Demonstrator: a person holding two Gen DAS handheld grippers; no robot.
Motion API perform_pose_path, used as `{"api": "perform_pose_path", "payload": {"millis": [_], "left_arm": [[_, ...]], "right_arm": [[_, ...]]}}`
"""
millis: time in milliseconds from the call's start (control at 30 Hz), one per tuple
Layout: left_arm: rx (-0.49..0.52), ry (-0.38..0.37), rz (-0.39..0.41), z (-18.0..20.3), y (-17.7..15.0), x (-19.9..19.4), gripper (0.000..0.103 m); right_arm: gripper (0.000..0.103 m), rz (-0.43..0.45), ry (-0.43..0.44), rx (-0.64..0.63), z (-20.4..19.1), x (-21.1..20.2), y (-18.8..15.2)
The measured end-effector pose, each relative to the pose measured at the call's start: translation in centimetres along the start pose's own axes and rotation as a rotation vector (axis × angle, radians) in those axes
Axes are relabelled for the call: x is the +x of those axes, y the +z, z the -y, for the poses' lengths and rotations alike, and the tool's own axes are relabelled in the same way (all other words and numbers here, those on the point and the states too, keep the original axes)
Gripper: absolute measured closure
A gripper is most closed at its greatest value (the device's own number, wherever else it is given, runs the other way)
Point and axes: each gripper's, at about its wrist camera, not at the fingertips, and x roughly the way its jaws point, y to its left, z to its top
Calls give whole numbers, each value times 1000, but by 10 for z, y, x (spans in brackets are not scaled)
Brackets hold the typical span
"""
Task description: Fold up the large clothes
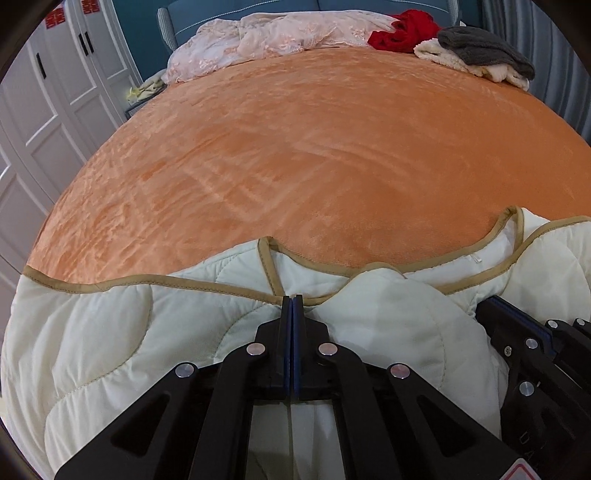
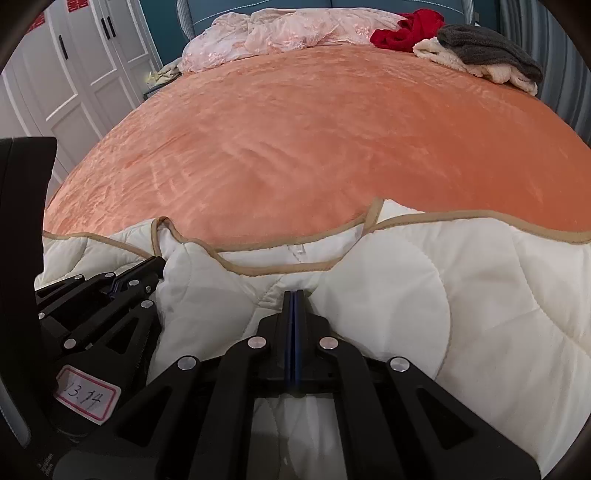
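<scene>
Cream quilted garment with tan binding (image 1: 110, 332) lies at near edge of orange plush bedspread (image 1: 295, 147), neckline facing away; left gripper (image 1: 292, 301) and right gripper (image 2: 294, 295) each clamped on collar fabric, side by side, long axis crosswise

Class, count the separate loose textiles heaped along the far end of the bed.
4, though more may be hidden: a pink lace cover far left, a red garment right of it, then a grey knit lying on a cream fleece.
</scene>
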Motion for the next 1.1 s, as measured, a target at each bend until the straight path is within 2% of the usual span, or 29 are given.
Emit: {"api": "perform_pose_path", "payload": {"millis": [367,433,467,533,633,667,833,967,1100], "left_arm": [[8,29,24,3,4,3,103],[-13,3,11,-4,7,-6,103],[-32,-10,10,-9,8,-12,97],[-107,-29,36,-27,3,-39,91],[-173,-47,49,-42,-16,-71,91],[-187,-66,52,-45,-25,-81,91],[-167,-63,67,-35,-64,-103,91],[-118,-23,81,-21,-74,-96,93],[-88,10,87,-12,-74,-81,95]], "right_arm": [[103,51,39,56,8,-3,3],[103,86,19,86,13,-18,5],[99,116,4,99,15,-31,5],[99,185,-2,119,19,-62,2],[99,213,31,86,13,-94,-14],[99,210,35,59,8,-100,-21],[99,145,54,-43,-19,-102,-59],[100,113,39,-49,-25,-86,-77],[102,109,45,-31,-22,-74,-77]]}}
